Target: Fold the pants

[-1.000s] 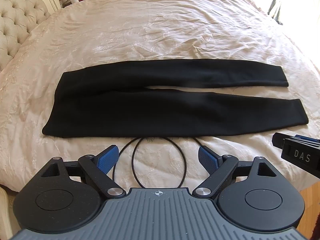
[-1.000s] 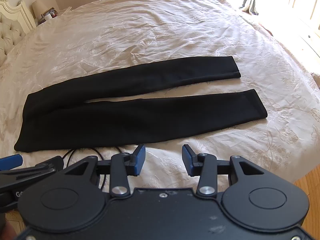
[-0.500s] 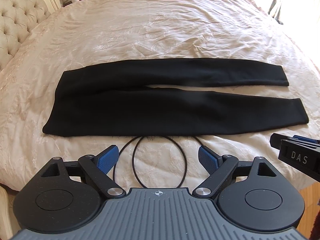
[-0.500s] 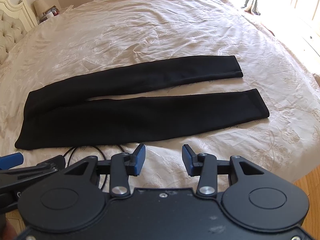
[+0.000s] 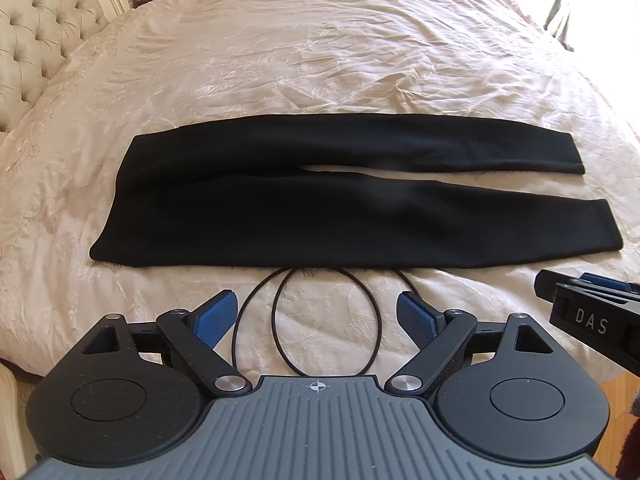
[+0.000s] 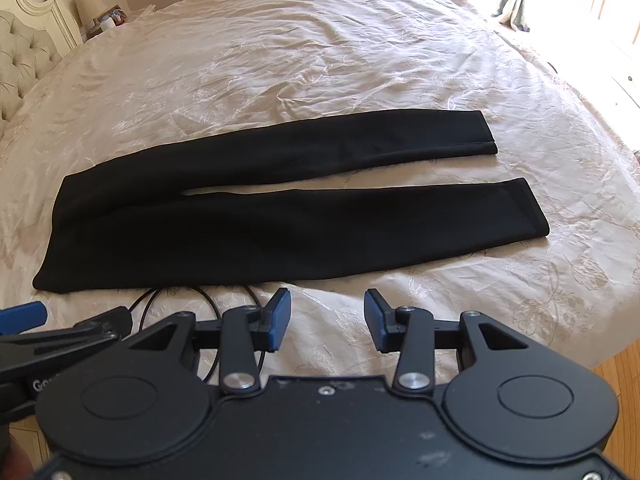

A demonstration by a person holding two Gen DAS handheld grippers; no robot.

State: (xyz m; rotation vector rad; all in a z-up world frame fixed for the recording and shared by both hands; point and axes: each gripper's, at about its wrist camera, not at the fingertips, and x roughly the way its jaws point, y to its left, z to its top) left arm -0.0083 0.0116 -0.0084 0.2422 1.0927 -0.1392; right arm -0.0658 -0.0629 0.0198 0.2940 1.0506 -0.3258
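Black pants point(image 5: 320, 216) lie flat on the cream bedspread point(image 5: 320, 48), waist at the left, both legs stretched to the right with a narrow gap between them. They also show in the right wrist view point(image 6: 280, 216). My left gripper point(image 5: 316, 312) is open and empty, above the bed's near edge, short of the pants. My right gripper point(image 6: 326, 314) is open and empty, also short of the pants near the lower leg. The right gripper's side shows at the right edge of the left wrist view point(image 5: 592, 320).
A thin black cable point(image 5: 320, 320) loops on the bedspread between the grippers and the pants. A tufted headboard point(image 5: 36, 40) stands at the left, a nightstand with a lamp point(image 6: 90, 6) beyond it. Wooden floor point(image 6: 616, 368) shows at the right.
Both grippers have crept slightly forward and the view has shifted a little. The pants have not moved and both grippers stay open.
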